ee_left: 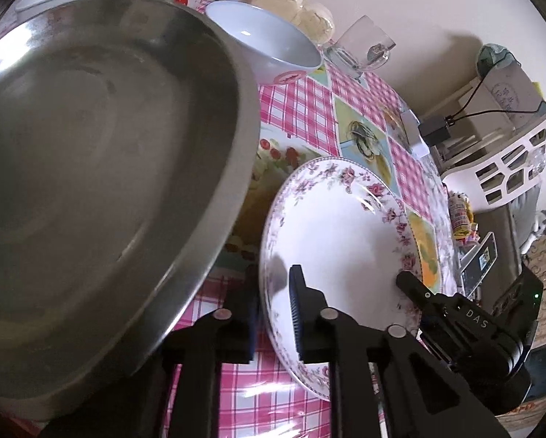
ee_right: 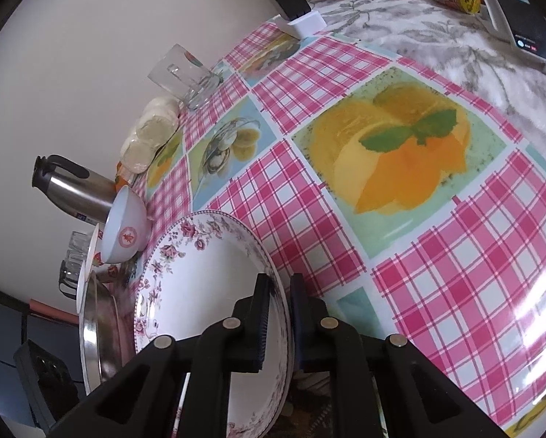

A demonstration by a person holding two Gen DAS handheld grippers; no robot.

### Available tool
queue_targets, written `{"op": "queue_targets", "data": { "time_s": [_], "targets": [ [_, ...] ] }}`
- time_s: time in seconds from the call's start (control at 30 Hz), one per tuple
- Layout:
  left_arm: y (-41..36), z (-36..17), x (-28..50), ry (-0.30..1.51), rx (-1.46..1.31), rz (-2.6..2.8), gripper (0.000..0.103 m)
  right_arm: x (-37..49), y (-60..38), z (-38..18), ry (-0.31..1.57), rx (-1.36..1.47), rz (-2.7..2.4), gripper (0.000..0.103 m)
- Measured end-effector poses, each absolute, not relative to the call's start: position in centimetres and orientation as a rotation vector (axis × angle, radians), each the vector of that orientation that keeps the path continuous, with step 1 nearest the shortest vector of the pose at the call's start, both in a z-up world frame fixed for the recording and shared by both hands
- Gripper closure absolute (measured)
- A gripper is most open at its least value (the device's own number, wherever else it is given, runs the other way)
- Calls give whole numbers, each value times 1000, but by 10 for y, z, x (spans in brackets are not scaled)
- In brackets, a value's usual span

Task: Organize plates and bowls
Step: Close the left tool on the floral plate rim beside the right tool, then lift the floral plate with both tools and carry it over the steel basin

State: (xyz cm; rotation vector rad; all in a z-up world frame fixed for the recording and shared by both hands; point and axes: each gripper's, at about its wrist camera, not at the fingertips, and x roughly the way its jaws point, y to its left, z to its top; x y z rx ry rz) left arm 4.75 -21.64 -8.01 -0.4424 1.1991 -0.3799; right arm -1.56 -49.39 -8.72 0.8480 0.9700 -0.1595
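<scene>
The large round stainless-steel basin [ee_left: 101, 168] fills the left of the left wrist view, its near and left edges cut off by the frame; from the right wrist only a sliver of its rim shows. On the pink-checked fruit-print tablecloth [ee_right: 455, 273] to its right sits the white floral-rimmed porcelain plate [ee_left: 338, 230], tilted, its near edge hidden behind gripper hardware in both views. The left gripper [ee_left: 273, 314] is clamped on the plate's left rim — one finger inside, one outside. The right gripper [ee_right: 278, 325] pinches the opposite rim the same way. Farther back stands a pale blue ceramic bowl with a red emblem [ee_left: 269, 42]; two more white bowls behind the basin are partly hidden — their count beyond that cannot be told.
</scene>
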Motion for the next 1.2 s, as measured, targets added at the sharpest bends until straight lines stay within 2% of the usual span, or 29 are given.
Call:
{"op": "queue_targets", "data": {
  "time_s": [0.6,1.2],
  "targets": [
    [-226,-59,44,1140,-374,-451,88,-25,-501,-51,911,742,-212,96],
    [-194,14,38,962,-376,-511,88,-34,-473,28,743,641,-203,96]
  ]
}}
